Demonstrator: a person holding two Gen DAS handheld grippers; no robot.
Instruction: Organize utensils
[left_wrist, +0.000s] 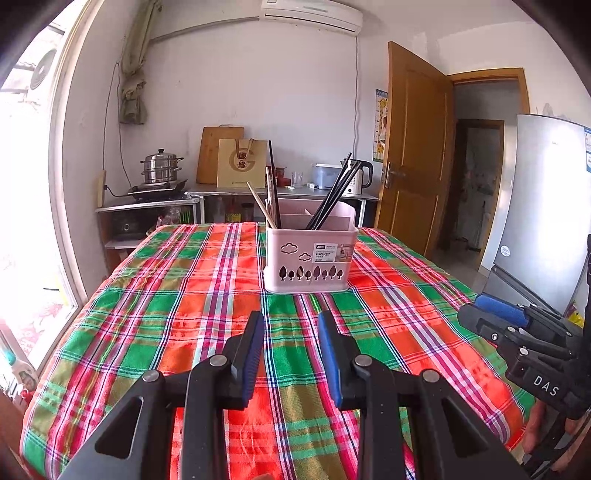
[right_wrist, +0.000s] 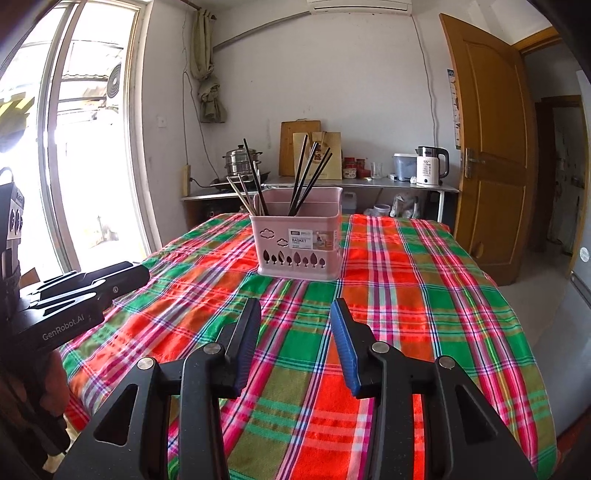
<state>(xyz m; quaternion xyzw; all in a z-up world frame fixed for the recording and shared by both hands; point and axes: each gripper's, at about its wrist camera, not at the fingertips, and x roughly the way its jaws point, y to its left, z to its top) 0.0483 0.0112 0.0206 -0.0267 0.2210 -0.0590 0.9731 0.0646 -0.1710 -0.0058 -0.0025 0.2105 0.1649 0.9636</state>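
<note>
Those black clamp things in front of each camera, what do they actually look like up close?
Each is a black plastic tool with two fingers. The left gripper and the right gripper have ribbed blue pads inside the fingers, silver pivot bolts and triangular cut-outs in the arms. White lettering reads GenRobot.AI on the left one's side and DAS on the right one's side.

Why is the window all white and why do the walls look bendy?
In both views bright daylight washes out the window, so little outside shows in the left wrist view. The fisheye lens bends straight things: the door curves and the corners go dark. The pink basket and plaid tablecloth look sharp.
</note>
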